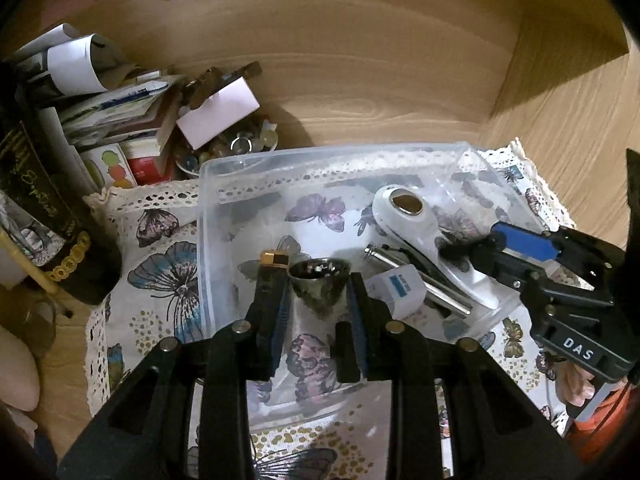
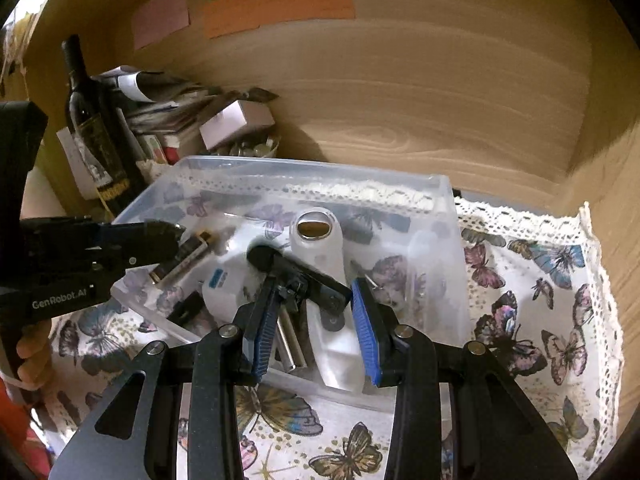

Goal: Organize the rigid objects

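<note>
I see a wooden table with a wooden panel rising along its back edge; coloured paper strips are stuck on that panel. A butterfly-print cloth with a lace border covers the near part of the table. On the cloth stands a clear plastic bin, nearer the table's left side than its right.

At the back-left corner I make out a dark wine bottle, a heap of papers and booklets, a small white box and a bowl of small round bits, all just behind the bin.

Inside the bin, a white scoop-shaped tool with a brown oval inset lies toward the right wall, a black clip-like piece resting across it. A metal cylinder lies beside the tool, and a white card with a blue label overlaps it. A dark stick with a gold end lies toward the bin's left wall.

My left hand-held gripper reaches into the bin with its jaws closed on a small dark metal cup, which sits upright between the blue pads. My right hand-held gripper hangs over the bin's near wall with its jaws set wide apart, holding nothing, the white tool and cylinder visible in the gap.
</note>
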Demonstrator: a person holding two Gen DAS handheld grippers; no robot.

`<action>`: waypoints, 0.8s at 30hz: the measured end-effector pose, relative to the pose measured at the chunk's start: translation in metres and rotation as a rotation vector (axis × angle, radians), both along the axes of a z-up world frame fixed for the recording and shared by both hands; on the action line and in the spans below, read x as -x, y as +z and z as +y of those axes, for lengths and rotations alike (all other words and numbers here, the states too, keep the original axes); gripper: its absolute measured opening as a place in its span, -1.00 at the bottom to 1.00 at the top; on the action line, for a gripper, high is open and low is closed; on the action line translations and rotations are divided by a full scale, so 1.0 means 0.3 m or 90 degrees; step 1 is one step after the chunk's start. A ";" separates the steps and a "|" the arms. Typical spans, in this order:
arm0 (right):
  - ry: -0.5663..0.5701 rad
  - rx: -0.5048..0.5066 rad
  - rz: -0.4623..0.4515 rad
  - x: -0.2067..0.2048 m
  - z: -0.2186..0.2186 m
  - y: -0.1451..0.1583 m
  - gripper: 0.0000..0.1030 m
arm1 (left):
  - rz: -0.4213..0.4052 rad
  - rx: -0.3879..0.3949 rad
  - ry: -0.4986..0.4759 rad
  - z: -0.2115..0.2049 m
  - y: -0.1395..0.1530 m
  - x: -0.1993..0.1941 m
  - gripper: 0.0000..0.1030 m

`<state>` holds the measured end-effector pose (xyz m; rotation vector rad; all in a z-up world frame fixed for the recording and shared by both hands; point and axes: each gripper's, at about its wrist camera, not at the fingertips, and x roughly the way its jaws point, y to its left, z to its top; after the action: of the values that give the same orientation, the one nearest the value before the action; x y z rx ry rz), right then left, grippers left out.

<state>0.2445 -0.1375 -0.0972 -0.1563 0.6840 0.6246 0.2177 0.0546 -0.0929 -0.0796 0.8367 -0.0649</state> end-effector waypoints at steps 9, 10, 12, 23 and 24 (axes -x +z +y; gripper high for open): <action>-0.003 -0.029 -0.032 0.053 -0.046 0.077 -0.28 | -0.054 -0.010 0.000 -0.010 0.078 0.080 -0.19; -0.004 -0.035 -0.040 0.066 -0.056 0.093 -0.27 | -0.065 -0.011 0.001 -0.013 0.096 0.097 -0.17; -0.006 -0.045 -0.061 0.102 -0.077 0.130 -0.23 | -0.097 -0.013 0.004 -0.023 0.143 0.142 -0.05; -0.020 -0.122 -0.191 0.366 -0.186 0.309 0.40 | -0.266 -0.034 0.017 -0.097 0.332 0.414 0.64; -0.021 -0.128 -0.196 0.382 -0.193 0.316 0.50 | -0.285 -0.044 0.024 -0.105 0.343 0.444 0.74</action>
<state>0.1300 -0.1953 -0.0025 -0.0516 0.3235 0.6173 0.0846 0.0230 0.0101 -0.0140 0.3901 -0.0171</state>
